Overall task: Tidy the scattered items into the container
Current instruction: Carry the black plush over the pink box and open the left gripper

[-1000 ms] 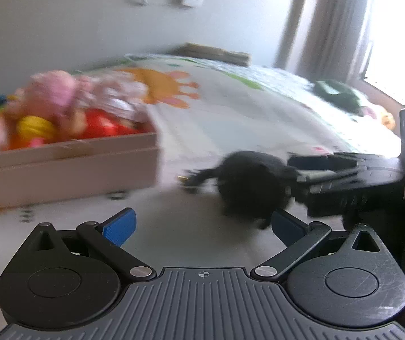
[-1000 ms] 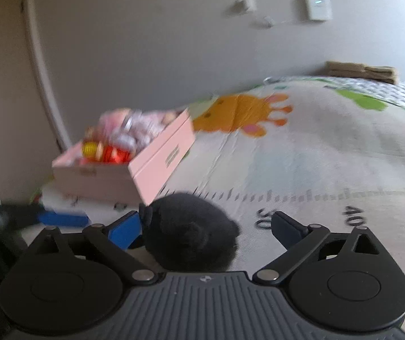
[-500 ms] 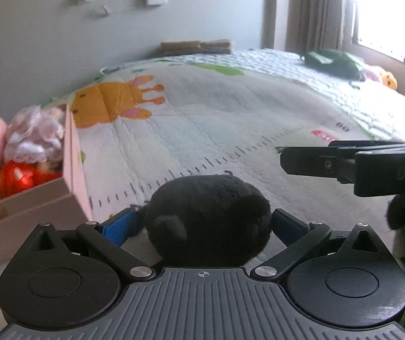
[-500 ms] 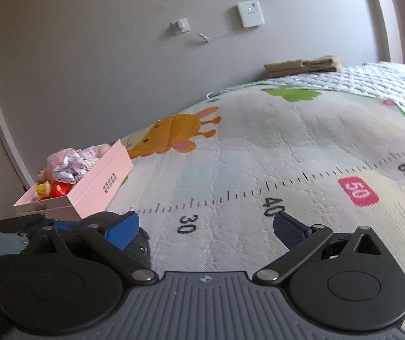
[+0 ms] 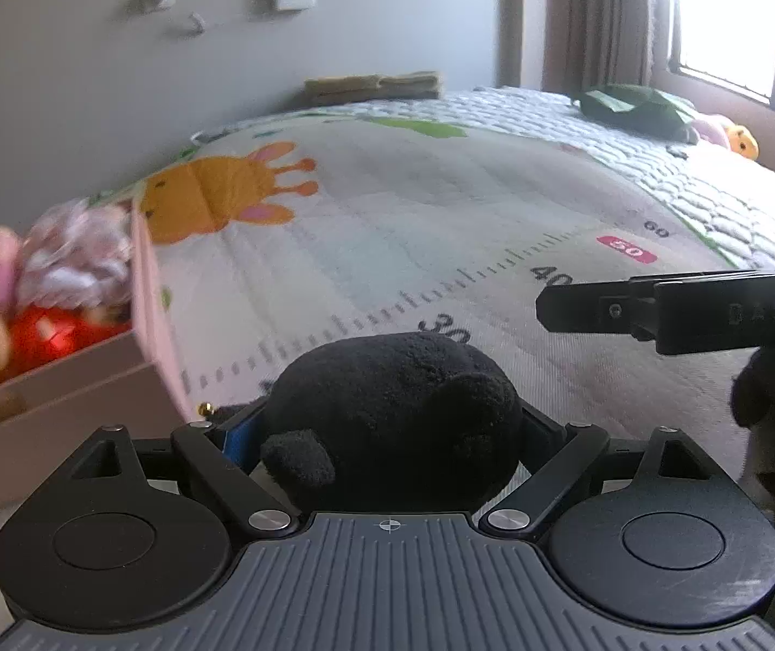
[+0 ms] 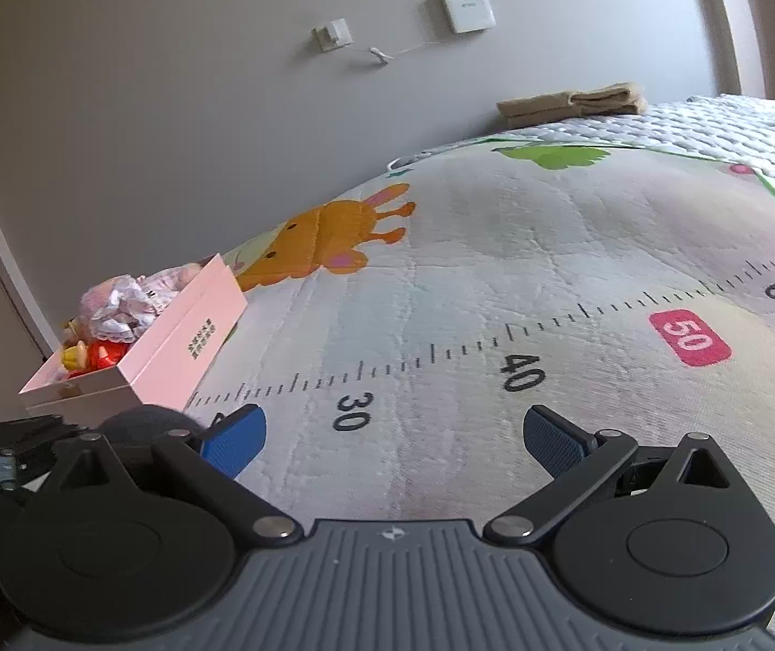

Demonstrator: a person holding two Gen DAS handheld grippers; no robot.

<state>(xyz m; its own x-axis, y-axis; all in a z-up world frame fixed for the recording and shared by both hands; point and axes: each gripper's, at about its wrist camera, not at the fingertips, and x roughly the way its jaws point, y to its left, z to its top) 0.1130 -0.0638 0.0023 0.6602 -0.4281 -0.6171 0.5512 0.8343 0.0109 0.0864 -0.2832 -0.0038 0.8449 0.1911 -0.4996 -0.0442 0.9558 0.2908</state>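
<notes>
Pink box (image 6: 170,358) on play mat (image 6: 495,282) already part-filled with dolls. Black plush toy (image 5: 392,412) clamped in left gripper (image 5: 382,434), just beside box, not yet in. Right gripper (image 6: 392,434) spread wide, empty; green and orange toys (image 5: 658,114) lying far off by window.

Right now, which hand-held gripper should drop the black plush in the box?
Left hand-held gripper: it's shut on the black plush, beside the pink box. Right hand-held gripper is open, empty.
</notes>
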